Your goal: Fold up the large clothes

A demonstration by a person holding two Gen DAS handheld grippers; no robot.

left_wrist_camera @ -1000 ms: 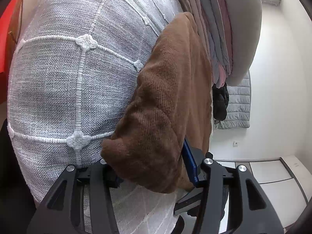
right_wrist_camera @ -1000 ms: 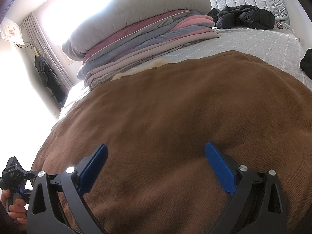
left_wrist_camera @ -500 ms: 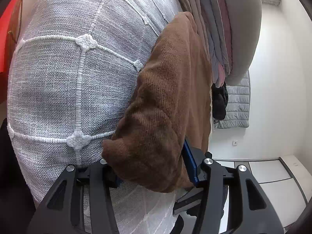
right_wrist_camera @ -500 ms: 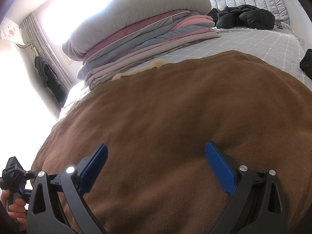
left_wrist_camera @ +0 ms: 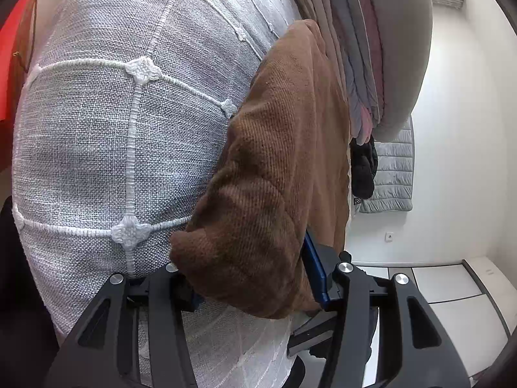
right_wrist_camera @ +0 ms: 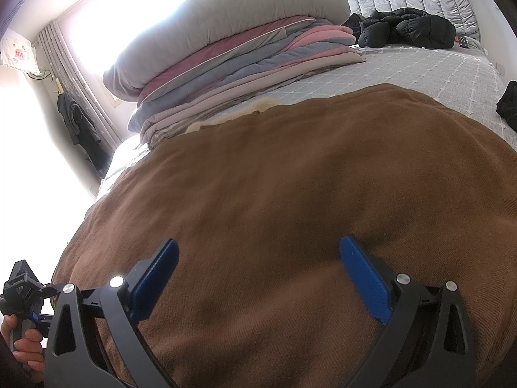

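In the left wrist view, the left gripper (left_wrist_camera: 248, 278) is tipped onto its side and grips a thick, bunched corner of the brown garment (left_wrist_camera: 274, 168). The cloth fills the gap between the two fingers, and both press on it. The garment lies on the bed (left_wrist_camera: 106, 135), which has a grey cover with white stitched lines. A stack of folded blankets (left_wrist_camera: 365, 58) sits further along the bed.

In the right wrist view, the right gripper (right_wrist_camera: 258, 278) points forward and down over the brown garment, which is spread wide across the bed. Its blue fingers (right_wrist_camera: 365, 281) stand far apart and grip nothing. At the bottom left, a hand (right_wrist_camera: 22, 346) holds the other gripper's handle. A black jacket (right_wrist_camera: 407, 29) lies near the headboard.
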